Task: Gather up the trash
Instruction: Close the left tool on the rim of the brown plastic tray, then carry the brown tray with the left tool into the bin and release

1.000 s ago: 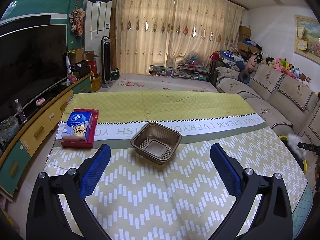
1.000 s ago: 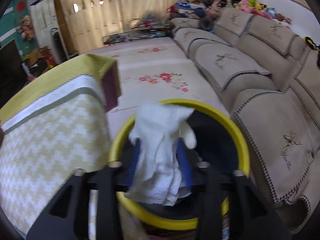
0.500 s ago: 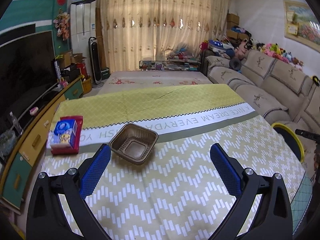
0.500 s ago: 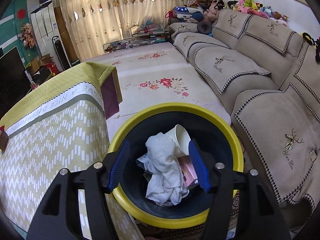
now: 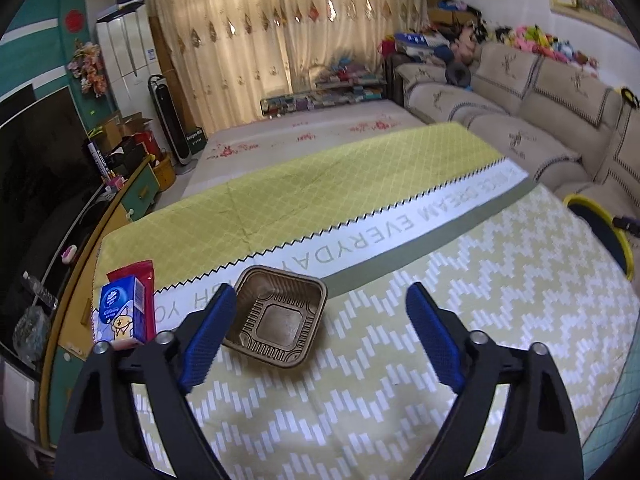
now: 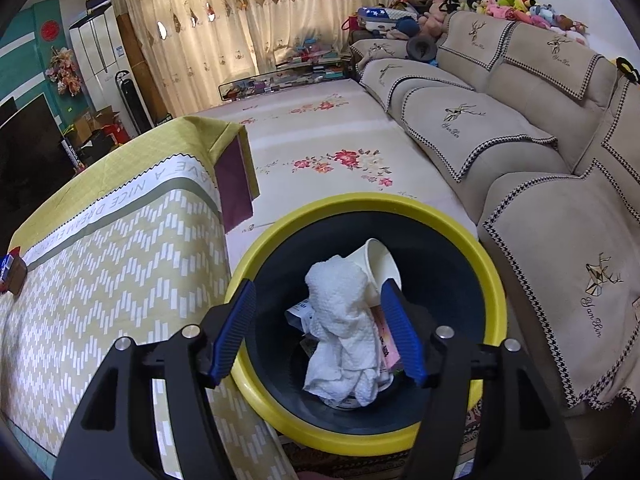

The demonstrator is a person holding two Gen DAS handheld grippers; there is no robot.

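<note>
The left gripper (image 5: 318, 308), its blue-padded jaws just narrowed yet parted and clamping nothing, is held above the yellow-and-white zigzag tablecloth (image 5: 460, 320), with the empty brown ribbed plastic tray (image 5: 276, 316) lying on the cloth just beside its left pad. The right gripper (image 6: 320, 300), its jaws just widened and nothing pressed between them, is poised over the yellow-rimmed dark round bin (image 6: 490, 280), where the crumpled white paper towel (image 6: 340, 320) is seen lying beside a white paper cup (image 6: 380, 264).
</note>
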